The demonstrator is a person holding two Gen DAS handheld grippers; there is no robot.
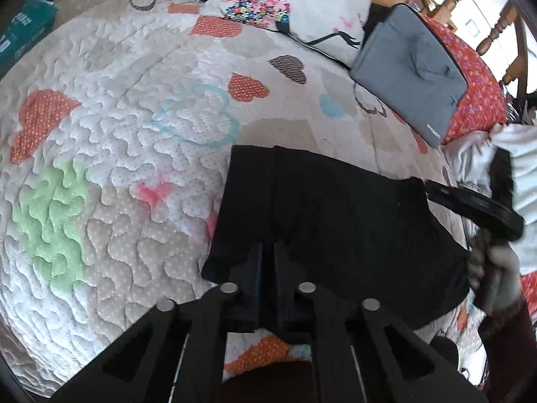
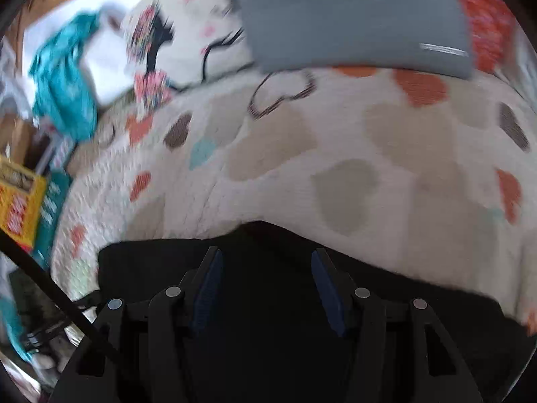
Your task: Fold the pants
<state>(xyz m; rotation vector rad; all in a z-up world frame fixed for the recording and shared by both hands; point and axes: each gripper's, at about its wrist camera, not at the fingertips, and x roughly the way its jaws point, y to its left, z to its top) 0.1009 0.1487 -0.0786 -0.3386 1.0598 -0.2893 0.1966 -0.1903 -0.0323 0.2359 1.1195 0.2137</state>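
While the black pants (image 1: 335,221) lie folded into a flat, soft rectangle on the puffy quilted bedspread (image 1: 110,154) (pastel hearts stitched all over), the left gripper (image 1: 267,252) is clamped on their near edge and the right gripper (image 2: 265,268) hovers over them, jaws apart.

Right gripper (image 2: 266,265) hangs over the black pants (image 2: 268,329), its blue-padded fingers (image 2: 208,288) spread apart with dark cloth showing between them, nothing pinched. Beyond lies the heart-patterned quilt (image 2: 335,154). A grey cushion (image 2: 352,16) sits at the top, teal cloth (image 2: 63,94) far left. The whole view is blurred.
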